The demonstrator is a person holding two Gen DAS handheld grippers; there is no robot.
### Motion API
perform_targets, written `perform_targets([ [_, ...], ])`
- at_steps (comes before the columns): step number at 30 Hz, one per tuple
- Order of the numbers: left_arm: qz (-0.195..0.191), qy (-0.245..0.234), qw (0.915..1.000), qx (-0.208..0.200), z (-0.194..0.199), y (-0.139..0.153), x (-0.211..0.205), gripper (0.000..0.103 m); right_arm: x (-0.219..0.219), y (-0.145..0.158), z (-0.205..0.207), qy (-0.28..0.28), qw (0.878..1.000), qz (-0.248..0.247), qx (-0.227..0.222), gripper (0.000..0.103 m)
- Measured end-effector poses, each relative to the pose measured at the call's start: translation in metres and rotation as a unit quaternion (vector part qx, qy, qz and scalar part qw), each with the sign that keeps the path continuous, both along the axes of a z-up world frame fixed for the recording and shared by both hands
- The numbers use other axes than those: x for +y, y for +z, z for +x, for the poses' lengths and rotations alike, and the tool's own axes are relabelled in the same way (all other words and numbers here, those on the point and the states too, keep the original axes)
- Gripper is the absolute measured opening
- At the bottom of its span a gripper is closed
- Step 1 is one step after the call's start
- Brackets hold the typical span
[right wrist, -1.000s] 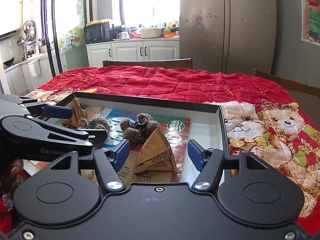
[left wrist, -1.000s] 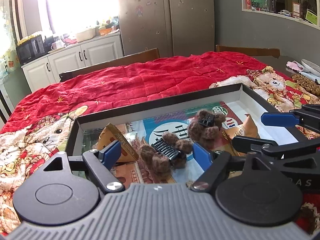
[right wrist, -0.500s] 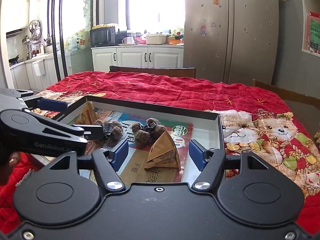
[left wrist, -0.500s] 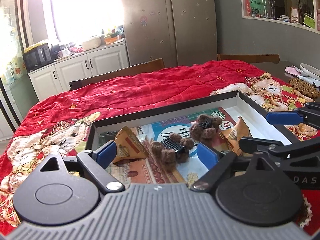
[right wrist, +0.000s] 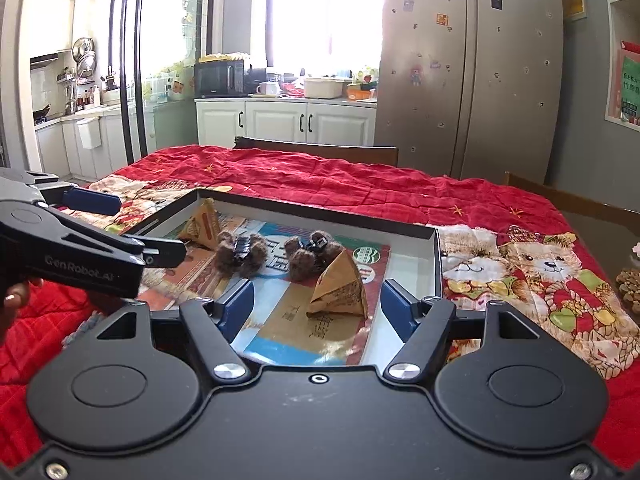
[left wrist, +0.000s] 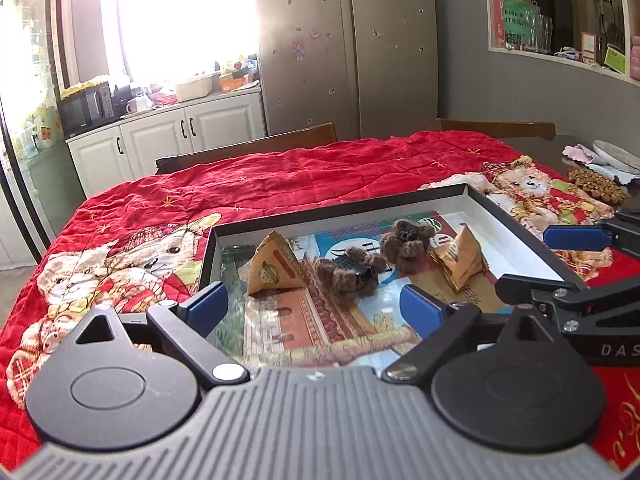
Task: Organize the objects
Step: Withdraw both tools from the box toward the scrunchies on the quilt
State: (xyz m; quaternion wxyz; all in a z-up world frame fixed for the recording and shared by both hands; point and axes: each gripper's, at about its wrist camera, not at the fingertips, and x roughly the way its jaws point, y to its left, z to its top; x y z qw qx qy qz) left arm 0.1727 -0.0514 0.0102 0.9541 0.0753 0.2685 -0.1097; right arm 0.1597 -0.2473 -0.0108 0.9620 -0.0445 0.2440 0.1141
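While both jaws widen empty: left tool (left wrist: 314,306) just short of fuzzy clip (left wrist: 347,274); right tool (right wrist: 316,306) near paper packet (right wrist: 340,290).

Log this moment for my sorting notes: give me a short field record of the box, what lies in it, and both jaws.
container: black-rimmed box on the red bear-print blanket
contents: two brown triangular packets, two fuzzy brown hair clips, all lying on printed paper
left gripper: jaws opening, nothing between them
right gripper: jaws opening, nothing gripped, the near packet lies ahead of them
outside box: pine cone at the table's right edge
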Motion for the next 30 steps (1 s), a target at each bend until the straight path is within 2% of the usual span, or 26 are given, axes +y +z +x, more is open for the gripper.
perform_targets([
  [11, -0.018, -0.005, 0.9998, -0.01, -0.042, 0.004, 0.013, 0.101, -0.005, 0.002, -0.039, 0.006, 1.0, -0.001, -0.004, 0.069],
  [18, -0.007, -0.02, 0.9995, -0.021, -0.062, 0.004, 0.009, 0.102, -0.008, 0.005, -0.063, 0.007, 1.0, -0.005, -0.008, 0.069],
  [30, -0.005, -0.053, 0.9985, -0.013, -0.083, -0.005, 0.005, 0.102, -0.027, -0.003, -0.089, -0.013, 1.0, -0.005, 0.004, 0.069],
])
